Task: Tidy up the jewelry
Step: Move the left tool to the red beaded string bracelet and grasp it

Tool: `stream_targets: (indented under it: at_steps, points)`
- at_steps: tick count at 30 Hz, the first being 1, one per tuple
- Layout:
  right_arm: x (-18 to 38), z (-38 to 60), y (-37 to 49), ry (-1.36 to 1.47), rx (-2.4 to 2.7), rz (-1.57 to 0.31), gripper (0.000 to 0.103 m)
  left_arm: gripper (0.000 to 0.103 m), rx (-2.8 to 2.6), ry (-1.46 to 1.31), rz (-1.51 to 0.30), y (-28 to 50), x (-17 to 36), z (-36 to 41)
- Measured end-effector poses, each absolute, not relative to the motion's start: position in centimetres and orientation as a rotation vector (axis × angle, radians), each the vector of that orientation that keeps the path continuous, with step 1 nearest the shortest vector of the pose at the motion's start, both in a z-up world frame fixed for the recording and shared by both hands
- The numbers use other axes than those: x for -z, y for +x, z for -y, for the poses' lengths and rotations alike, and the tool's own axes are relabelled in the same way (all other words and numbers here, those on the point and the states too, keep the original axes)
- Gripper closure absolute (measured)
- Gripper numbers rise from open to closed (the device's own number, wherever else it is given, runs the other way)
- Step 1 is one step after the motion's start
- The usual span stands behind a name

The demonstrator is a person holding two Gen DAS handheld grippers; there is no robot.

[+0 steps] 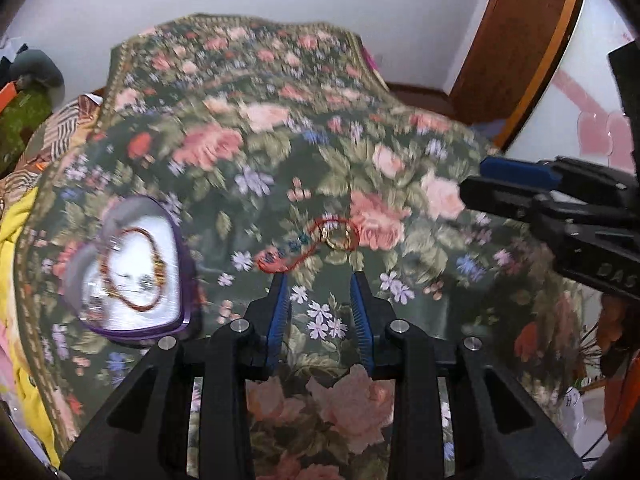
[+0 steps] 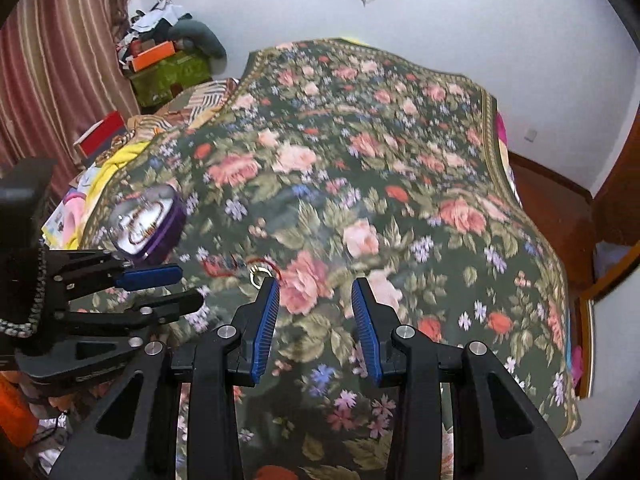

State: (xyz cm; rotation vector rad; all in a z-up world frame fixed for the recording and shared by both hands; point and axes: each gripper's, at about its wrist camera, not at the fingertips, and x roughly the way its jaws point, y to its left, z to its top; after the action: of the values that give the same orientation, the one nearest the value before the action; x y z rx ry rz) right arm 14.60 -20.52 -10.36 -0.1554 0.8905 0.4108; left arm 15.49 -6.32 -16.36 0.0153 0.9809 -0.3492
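Observation:
A purple heart-shaped box lies open on the floral bedspread, with a beaded bracelet inside it. A red cord bracelet and a gold ring lie on the cloth just ahead of my left gripper, which is open and holds nothing. My right gripper is open too, hovering above the cloth; the gold ring sits by its left fingertip, with the red cord bracelet and the purple box further left. The right gripper shows at the right of the left wrist view.
The floral bedspread covers a bed. Yellow cloth and striped fabric lie along its left side. Boxes and clutter stand by a striped curtain. A wooden door is at the right.

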Motion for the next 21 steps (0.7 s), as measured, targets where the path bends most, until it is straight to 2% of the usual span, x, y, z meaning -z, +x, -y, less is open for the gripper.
stream_targets:
  at_steps: [7, 21]
  points:
    - [11.5, 21.0, 14.9, -0.143, -0.428, -0.922, 0.069, 0.071, 0.282, 0.036, -1.030, 17.6, 18.8, 6.6]
    - [12.3, 21.9, 15.5, -0.100, -0.428, -0.941, 0.069, 0.070, 0.292, -0.023, -1.028, 20.6, 19.5, 6.6]
